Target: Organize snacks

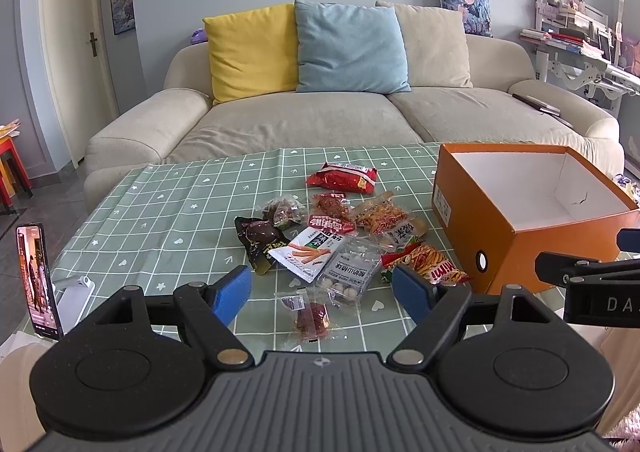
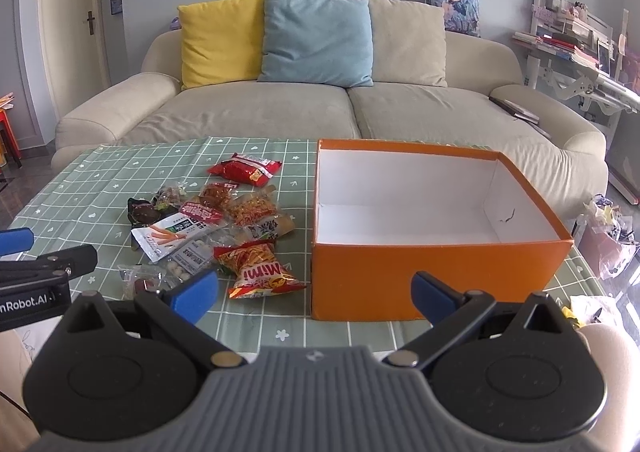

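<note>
Several snack packets lie in a heap on the green checked tablecloth [image 1: 160, 212]: a red bag [image 1: 343, 177], a white carrot-stick packet [image 1: 308, 254], a clear packet of white balls [image 1: 350, 272], a small clear packet with a red piece [image 1: 310, 312] and a red-yellow Mimi bag [image 1: 430, 264], which also shows in the right wrist view [image 2: 260, 268]. An orange box [image 2: 432, 276] with an empty white inside stands to their right, also in the left wrist view [image 1: 520, 244]. My left gripper [image 1: 322, 290] is open, just before the heap. My right gripper [image 2: 314, 292] is open, before the box's near left corner.
A phone [image 1: 36, 280] stands on a white holder at the table's left front edge. A beige sofa [image 1: 320, 120] with yellow, blue and beige cushions stands behind the table. A cluttered desk [image 2: 580, 60] is at the far right.
</note>
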Demonstrator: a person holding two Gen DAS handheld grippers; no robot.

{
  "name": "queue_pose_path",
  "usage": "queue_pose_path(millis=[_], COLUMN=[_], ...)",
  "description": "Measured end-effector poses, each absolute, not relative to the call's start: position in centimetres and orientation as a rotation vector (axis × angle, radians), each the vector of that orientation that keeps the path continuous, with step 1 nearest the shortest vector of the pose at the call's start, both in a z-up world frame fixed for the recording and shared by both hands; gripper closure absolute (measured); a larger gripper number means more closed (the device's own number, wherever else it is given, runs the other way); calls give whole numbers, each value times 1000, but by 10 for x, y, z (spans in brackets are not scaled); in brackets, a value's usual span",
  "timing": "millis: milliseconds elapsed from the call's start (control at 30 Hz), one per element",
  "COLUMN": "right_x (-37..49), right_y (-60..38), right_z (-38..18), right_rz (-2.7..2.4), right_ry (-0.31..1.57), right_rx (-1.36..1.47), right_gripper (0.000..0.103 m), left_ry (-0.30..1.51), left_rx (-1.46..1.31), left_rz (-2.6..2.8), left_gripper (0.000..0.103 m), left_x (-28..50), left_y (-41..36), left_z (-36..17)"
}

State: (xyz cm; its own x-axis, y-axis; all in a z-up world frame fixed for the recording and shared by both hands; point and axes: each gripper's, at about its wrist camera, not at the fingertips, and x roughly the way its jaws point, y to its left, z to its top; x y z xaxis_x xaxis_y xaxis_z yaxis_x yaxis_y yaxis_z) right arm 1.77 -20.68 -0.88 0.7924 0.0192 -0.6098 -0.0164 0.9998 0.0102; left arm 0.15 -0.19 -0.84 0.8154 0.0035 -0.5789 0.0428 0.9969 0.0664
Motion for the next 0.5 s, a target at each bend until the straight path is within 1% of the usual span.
queue_pose_path(millis=[500], right_x=[19], right_y=[-208], right_z=[-11], right_rz=[16], right_ry=[660], right_rx=[9], right_gripper=[3], left_ry=[619], left_rx=[78], left_rz=[-21], left_gripper=[10], left_x=[2], left_y=[-2], left_z=[-8])
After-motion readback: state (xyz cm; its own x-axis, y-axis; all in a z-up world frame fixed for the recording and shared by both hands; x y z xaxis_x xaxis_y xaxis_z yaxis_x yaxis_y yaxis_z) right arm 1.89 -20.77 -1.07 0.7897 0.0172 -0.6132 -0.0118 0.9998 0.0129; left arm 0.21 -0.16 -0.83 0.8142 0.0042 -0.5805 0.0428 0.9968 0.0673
